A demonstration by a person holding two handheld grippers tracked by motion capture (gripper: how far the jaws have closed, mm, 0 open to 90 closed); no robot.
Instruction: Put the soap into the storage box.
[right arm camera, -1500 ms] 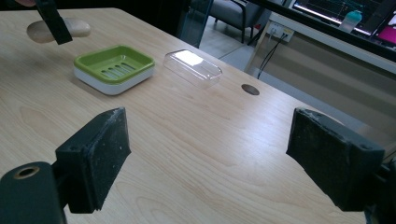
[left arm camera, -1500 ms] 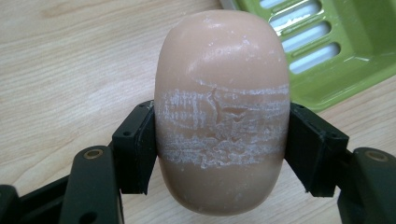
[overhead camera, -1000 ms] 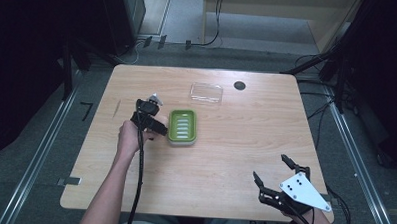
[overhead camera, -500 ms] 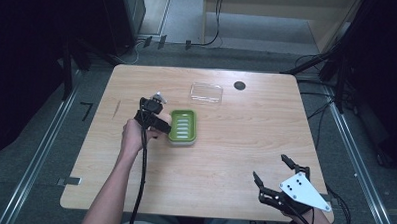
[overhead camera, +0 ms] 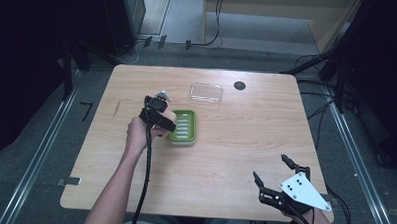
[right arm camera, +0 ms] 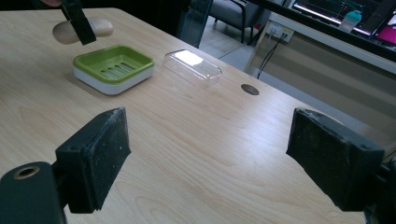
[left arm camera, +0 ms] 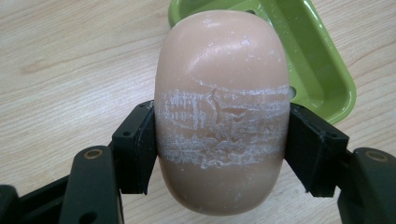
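My left gripper [overhead camera: 158, 112] is shut on a pinkish-beige bar of soap [left arm camera: 222, 107]; its black pads [left arm camera: 140, 144] press on the two sides of the bar. The soap hangs just above the table at the left edge of a green soap dish [overhead camera: 184, 127], whose near corner lies behind it [left arm camera: 322, 70]. The right gripper view has the soap [right arm camera: 100, 27] held above and left of the dish [right arm camera: 114, 65]. My right gripper [overhead camera: 270, 166] rests near the table's front right corner, its jaws [right arm camera: 210, 158] wide open with nothing between them.
A clear plastic lid [overhead camera: 206, 92] lies on the table behind the dish, also in the right gripper view [right arm camera: 192, 67]. A dark round hole [overhead camera: 239, 85] sits in the tabletop to its right. The wooden table [overhead camera: 235, 143] is ringed by dark floor and cables.
The left gripper with the soap has drifted slightly right toward the dish. The right gripper has stayed where it was.
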